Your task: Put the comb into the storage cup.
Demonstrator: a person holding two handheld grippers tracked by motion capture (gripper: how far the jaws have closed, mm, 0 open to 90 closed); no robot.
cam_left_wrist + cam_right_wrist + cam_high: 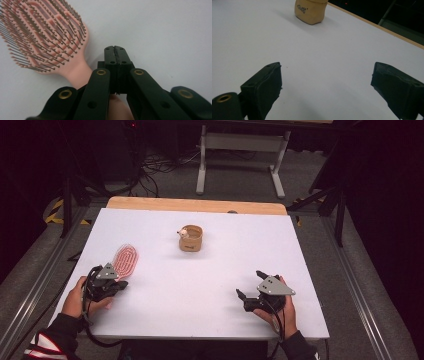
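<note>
A pink paddle hairbrush (125, 260) lies bristles-up on the white table (200, 285) at the left; in the left gripper view its head (42, 35) is at upper left and its handle (77, 72) runs down under the jaws. My left gripper (119, 286) (115, 50) is shut, its jaws pressed together just above the handle with nothing visible between them. My right gripper (249, 284) (325, 80) rests open near the front right, with bare table between its jaws. A tan cup (191, 238) (311, 11) stands mid-table, far from both.
A small white object (183, 233) sits at the cup's rim. The table's wooden far edge (197, 205) borders a dark floor with cables and a white frame's legs (240, 155). Metal rails run along both sides of the table.
</note>
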